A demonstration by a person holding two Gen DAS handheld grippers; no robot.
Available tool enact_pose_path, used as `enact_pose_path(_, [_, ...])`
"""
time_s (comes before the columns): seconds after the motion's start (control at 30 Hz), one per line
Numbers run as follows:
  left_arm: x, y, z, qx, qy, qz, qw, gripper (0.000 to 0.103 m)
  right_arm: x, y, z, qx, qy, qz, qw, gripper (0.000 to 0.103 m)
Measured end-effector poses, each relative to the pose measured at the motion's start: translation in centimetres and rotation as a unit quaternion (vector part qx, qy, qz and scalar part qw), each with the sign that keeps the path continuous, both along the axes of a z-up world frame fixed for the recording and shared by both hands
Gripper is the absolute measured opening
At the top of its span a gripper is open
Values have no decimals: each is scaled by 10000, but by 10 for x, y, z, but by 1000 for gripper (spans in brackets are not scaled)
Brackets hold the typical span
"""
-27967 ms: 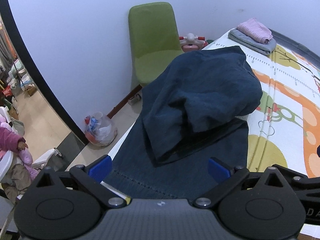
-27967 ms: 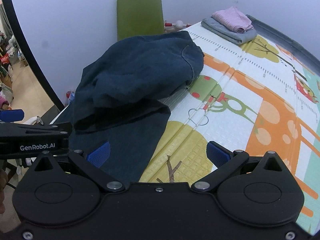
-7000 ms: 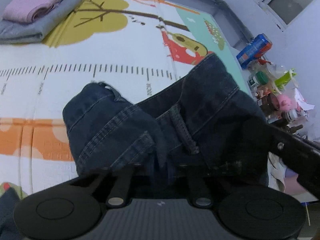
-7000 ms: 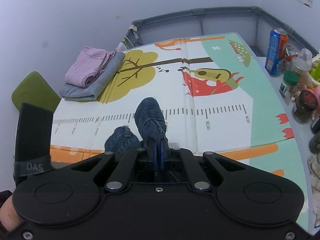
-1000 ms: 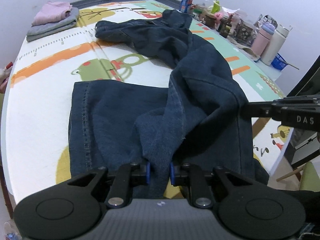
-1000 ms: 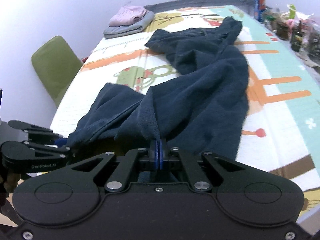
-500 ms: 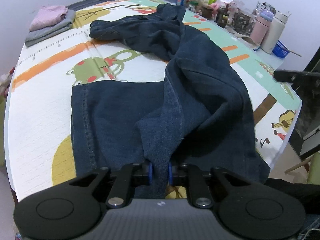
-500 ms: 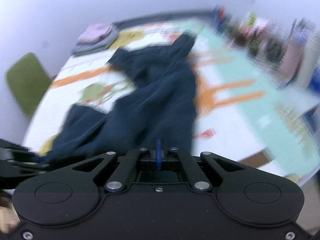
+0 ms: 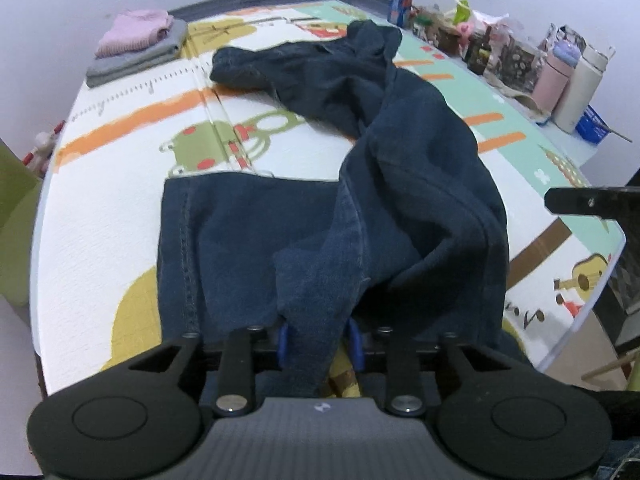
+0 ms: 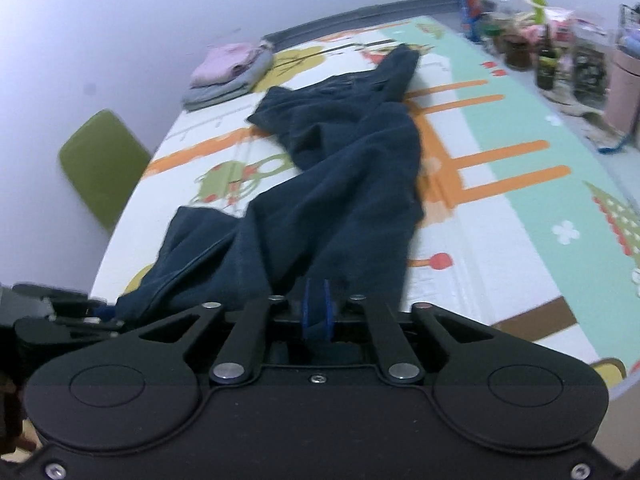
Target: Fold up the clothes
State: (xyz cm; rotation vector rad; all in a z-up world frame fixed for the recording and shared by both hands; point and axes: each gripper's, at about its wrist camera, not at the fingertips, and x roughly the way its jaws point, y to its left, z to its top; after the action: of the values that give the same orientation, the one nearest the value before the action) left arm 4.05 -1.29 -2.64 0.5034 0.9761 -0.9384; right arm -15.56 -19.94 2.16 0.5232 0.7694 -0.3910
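The left claw [image 9: 318, 344] has its blue pads slightly apart with a fold of the jeans [image 9: 360, 184] passing between them; the pads sit on either side of the cloth, so it grips the hem end of a trouser leg at the near edge of the tabletop [image 9: 100, 208]. The right claw [image 10: 316, 314] shows its two blue pads nearly together with a narrow slot between them. Dark cloth lies just in front of its tips, but whether any denim is pinched there cannot be told from the blurred right wrist view.

The jeans [image 10: 340, 168] stretch away from both claws across the play mat [image 10: 500, 208]. In the left wrist view one leg lies flat on the left with its stitched hem running front to back, while the other leg is twisted and heaped over it to the right. The waist end lies crumpled at the far part of the mat.

Beyond the jeans, at the far left corner, sits a folded stack [image 9: 138, 46]: a pink garment on a grey one. Along the far right edge stand a can [image 9: 402, 2], jars and bottles, then a pink flask [image 9: 554, 76] beside a white flask [image 9: 582, 84]. A green chair [image 10: 100, 164] stands beside the left edge of the tabletop. The right claw's black frame [image 9: 592, 200] enters the left wrist view from the right.
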Motion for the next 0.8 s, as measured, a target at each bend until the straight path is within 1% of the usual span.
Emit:
enact_pose_path(0.03, [-1,-1,2,-9,-30,30,10000,37,1,0,0,11,-11,51,10000,13])
enact_pose_path(0.13, [-4,-4,7,-36,-88,46,9999,40,5,-2,1,127,-77,254,9996,16])
enact_pose_path(0.17, [-6,-5,9,-50,-116,20,9999,41,6,-2,1,188,-113,319,9993,20])
enact_pose_path(0.23, [-10,-8,14,-81,-172,-39,9998,49,9,0,3,261,-178,471,9984,25])
enact_pose_path(0.3, [-13,-9,17,-114,-237,-132,9996,55,13,3,4,238,-188,628,9976,28])
enact_pose_path(0.43, [-17,-15,20,-134,-347,-229,9990,56,22,11,1,270,-122,790,9964,28])
enact_pose_path(0.57, [-14,-19,24,-277,-366,-270,9986,57,31,19,-2,305,-61,927,9952,28])
enact_pose_path(0.63, [-14,-22,27,-333,-415,-325,9981,62,35,21,-4,301,-67,931,9952,28])
enact_pose_path(0.7, [-12,-26,27,-364,-440,-383,9976,65,38,22,-7,296,-73,915,9953,28])
enact_pose_path(0.8, [-10,-35,26,-431,-385,-543,9969,66,44,21,-12,329,-50,874,9956,29])
